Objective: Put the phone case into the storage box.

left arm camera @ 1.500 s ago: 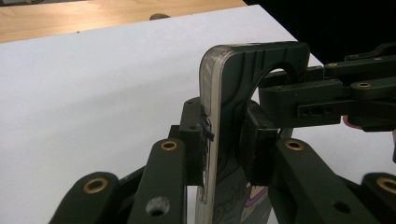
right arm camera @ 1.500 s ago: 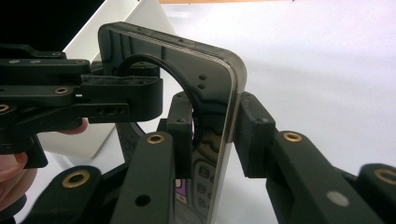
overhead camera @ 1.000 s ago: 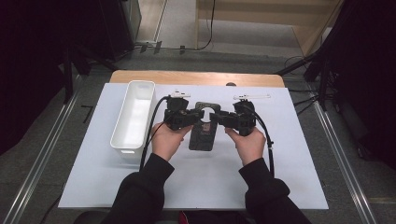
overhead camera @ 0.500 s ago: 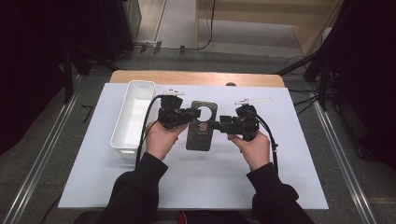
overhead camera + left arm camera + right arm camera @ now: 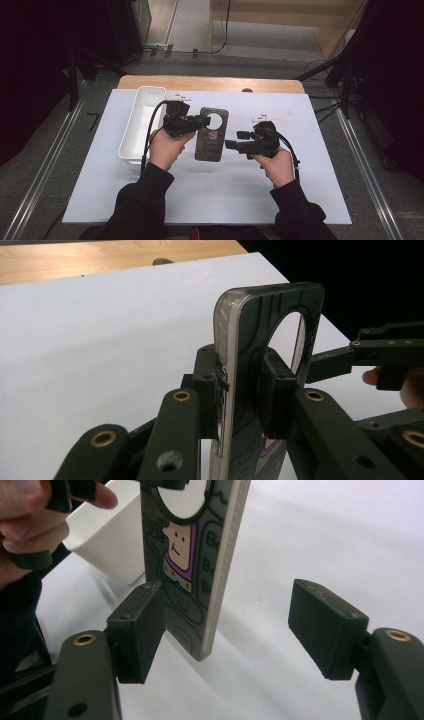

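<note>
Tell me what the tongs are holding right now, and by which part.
The left tongs clamp the phone case by its long edge beside the round camera cutout. The right tongs are open, holding nothing.

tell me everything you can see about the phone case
The phone case is dark and rigid-looking, with raised line patterns, a cartoon figure in purple and a pale edge along its side. A large round hole is cut near its top end. It is held off the white mat, beside the white tray. The left gripper is shut on its edge just below the hole. The right gripper is open, with the case's lower end between its jaws, close against one of them.
</note>
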Available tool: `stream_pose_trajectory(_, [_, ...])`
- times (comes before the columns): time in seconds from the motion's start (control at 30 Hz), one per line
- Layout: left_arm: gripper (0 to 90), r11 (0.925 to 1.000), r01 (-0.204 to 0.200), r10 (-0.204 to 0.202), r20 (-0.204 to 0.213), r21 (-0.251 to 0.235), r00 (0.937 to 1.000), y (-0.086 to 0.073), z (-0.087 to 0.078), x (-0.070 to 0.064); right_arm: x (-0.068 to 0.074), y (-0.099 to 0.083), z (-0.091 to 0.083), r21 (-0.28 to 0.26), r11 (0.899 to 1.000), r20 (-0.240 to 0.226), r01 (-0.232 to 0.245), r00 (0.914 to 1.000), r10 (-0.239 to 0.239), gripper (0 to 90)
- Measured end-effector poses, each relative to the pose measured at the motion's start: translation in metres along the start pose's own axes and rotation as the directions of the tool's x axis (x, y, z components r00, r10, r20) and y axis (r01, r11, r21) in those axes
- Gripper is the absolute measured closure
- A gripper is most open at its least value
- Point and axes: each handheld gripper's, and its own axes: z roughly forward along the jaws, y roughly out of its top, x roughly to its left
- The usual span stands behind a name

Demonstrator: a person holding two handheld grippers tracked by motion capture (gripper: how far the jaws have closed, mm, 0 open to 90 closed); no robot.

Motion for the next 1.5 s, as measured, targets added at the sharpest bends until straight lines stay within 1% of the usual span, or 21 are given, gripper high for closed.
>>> stream_pose_trajectory(0.1, [73.5,1.0,-0.003,0.003,0.009,0.007,1.0,-0.001,0.0,0.0,-0.001,-0.004,0.001,0.011,1.0,0.02,0.019,0.9996,-0.02,26.9])
stream_pose_trajectory(0.17, [73.5,1.0,-0.004,0.003,0.011,0.009,0.9999,-0.001,0.0,0.0,-0.003,-0.007,0.001,0.018,0.999,0.019,0.028,0.9994,-0.028,25.7])
stream_pose_trajectory(0.23, [73.5,0.9999,-0.01,0.01,0.01,0.013,0.9999,-0.002,0.0,0.0,-0.005,-0.01,0.001,0.005,1.0,0.013,0.031,0.9994,-0.031,25.0])
stream_pose_trajectory(0.43, [73.4,0.9999,-0.012,0.012,0.02,0.006,0.9997,-0.002,-0.005,0.002,-0.008,-0.018,-0.002,0.006,1.0,0.012,0.027,0.9996,-0.027,22.9])
stream_pose_trajectory(0.47, [73.5,0.9999,-0.012,0.012,0.027,0.007,0.9996,-0.002,-0.006,0.003,-0.009,-0.02,-0.002,0.005,1.0,0.015,0.03,0.9994,-0.03,22.5])
stream_pose_trajectory(0.53, [73.5,1.0,-0.002,0.002,0.034,0.007,0.9994,-0.003,-0.006,0.004,-0.01,-0.023,-0.003,0.008,1.0,0.012,0.027,0.9996,-0.027,21.7])
stream_pose_trajectory(0.6, [73.5,1.0,-0.003,0.003,0.034,0.007,0.9994,-0.003,-0.007,0.004,-0.012,-0.025,-0.005,0.007,1.0,0.011,0.028,0.9995,-0.028,19.9])
stream_pose_trajectory(0.67, [73.4,1.0,-0.004,0.003,0.039,0.008,0.9992,-0.003,-0.007,0.004,-0.014,-0.027,-0.006,0.017,1.0,0.001,0.02,0.9998,-0.02,18.2])
stream_pose_trajectory(0.83, [73.5,0.9999,-0.01,0.009,0.045,0.013,0.9989,-0.003,-0.008,0.005,-0.016,-0.034,-0.008,0.03,0.999,0.001,0.032,0.9995,-0.032,17.5])
stream_pose_trajectory(0.9, [73.5,0.9998,-0.01,0.009,0.048,0.017,0.9988,-0.003,-0.009,0.005,-0.017,-0.037,-0.01,0.025,0.999,-0.003,0.032,0.9995,-0.032,17.5])
stream_pose_trajectory(1.03, [73.5,0.9999,-0.008,0.007,0.055,0.013,0.9985,-0.003,-0.011,0.008,-0.019,-0.043,-0.013,0.022,0.999,0.005,0.031,0.9995,-0.032,17.5])
stream_pose_trajectory(1.1, [73.5,1.0,-0.004,0.004,0.057,0.008,0.9984,-0.003,-0.012,0.009,-0.021,-0.045,-0.014,0.025,1.0,-0.011,0.018,0.9998,-0.018,17.2])
stream_pose_trajectory(1.17, [73.5,0.9999,-0.003,0.003,0.061,0.012,0.9982,-0.003,-0.013,0.01,-0.023,-0.048,-0.015,0.018,1.0,-0.018,0.015,0.9997,-0.014,17.0])
stream_pose_trajectory(1.37, [73.4,0.9999,0.001,-0.001,0.062,0.011,0.9981,-0.003,-0.015,0.012,-0.026,-0.055,-0.018,0.022,1.0,-0.015,0.019,0.9997,-0.018,17.0])
stream_pose_trajectory(1.5, [73.4,0.9999,0.0,-0.001,0.07,0.012,0.9975,-0.002,-0.017,0.014,-0.025,-0.059,-0.021,0.02,1.0,-0.025,0.019,0.9995,-0.019,17.0])
